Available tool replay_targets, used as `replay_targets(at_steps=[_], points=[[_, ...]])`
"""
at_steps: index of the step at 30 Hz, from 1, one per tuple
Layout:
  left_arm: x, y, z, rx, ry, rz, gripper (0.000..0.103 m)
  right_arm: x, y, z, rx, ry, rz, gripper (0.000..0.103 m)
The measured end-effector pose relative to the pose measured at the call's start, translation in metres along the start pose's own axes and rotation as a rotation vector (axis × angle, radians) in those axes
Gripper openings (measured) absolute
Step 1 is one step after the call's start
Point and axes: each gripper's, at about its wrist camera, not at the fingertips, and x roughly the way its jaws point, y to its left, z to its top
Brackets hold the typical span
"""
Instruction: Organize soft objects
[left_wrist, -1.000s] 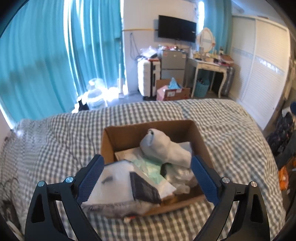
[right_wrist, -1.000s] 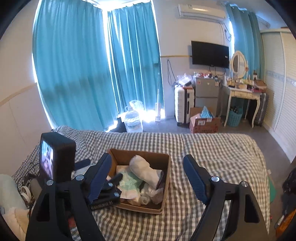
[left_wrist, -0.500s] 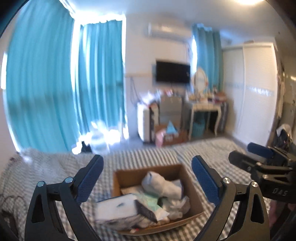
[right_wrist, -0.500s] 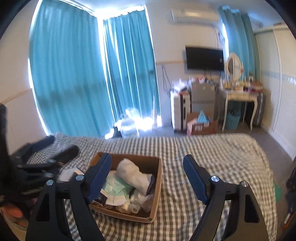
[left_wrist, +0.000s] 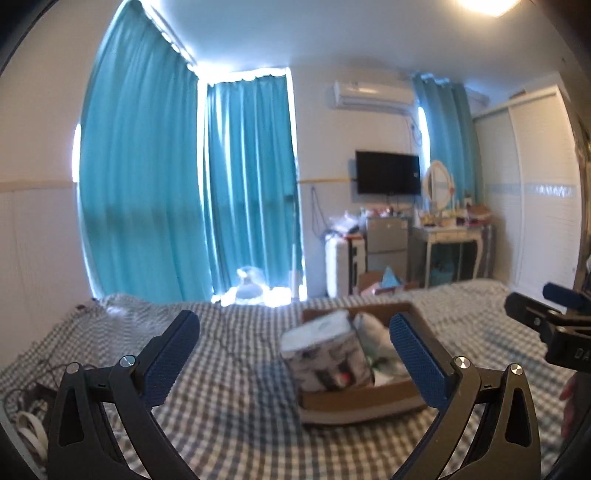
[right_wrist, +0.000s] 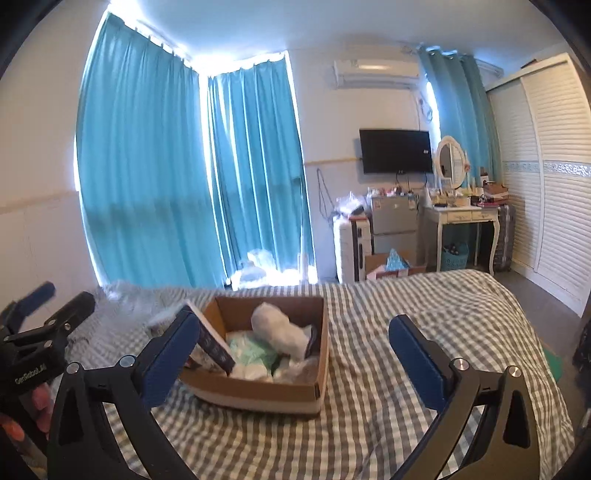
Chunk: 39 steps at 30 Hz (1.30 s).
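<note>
A brown cardboard box (right_wrist: 266, 391) sits on the checked bed (right_wrist: 406, 317), filled with soft items: a white rolled cloth (right_wrist: 279, 330), a pale green pack (right_wrist: 251, 349) and a wrapped tissue pack (left_wrist: 325, 354) leaning at its left edge. The box also shows in the left wrist view (left_wrist: 362, 400). My left gripper (left_wrist: 295, 354) is open and empty, held back from the box. My right gripper (right_wrist: 293, 350) is open and empty, above the bed in front of the box. Each gripper shows at the other view's edge.
Teal curtains (right_wrist: 192, 177) hang behind the bed. A suitcase (right_wrist: 349, 247), small fridge (right_wrist: 393, 218), dressing table (right_wrist: 461, 218) and another cardboard box (right_wrist: 388, 266) stand on the floor beyond. A white wardrobe (right_wrist: 546, 166) is at right. Cables (left_wrist: 26, 421) lie at the bed's left.
Both grippers have drawn back and tilted up from the box. The left one has swung left, so the box now lies right of its centre. The tissue pack now stands more upright.
</note>
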Motion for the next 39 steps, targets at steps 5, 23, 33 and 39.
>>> replay_targets(at_steps=[5,23,33,39], points=[[0.004,0.004,-0.009,-0.017,0.03,-0.008,0.103,0.014,0.005,-0.014,-0.039,0.041,-0.021,0.103],[0.006,0.004,-0.024,-0.038,0.09,-0.012,0.103,0.015,0.007,-0.017,-0.061,0.059,-0.027,0.103],[0.004,0.003,-0.024,-0.045,0.101,-0.018,0.103,0.016,0.006,-0.018,-0.064,0.064,-0.034,0.103],[0.004,0.002,-0.023,-0.044,0.101,-0.008,0.103,0.016,0.006,-0.018,-0.068,0.067,-0.037,0.103]])
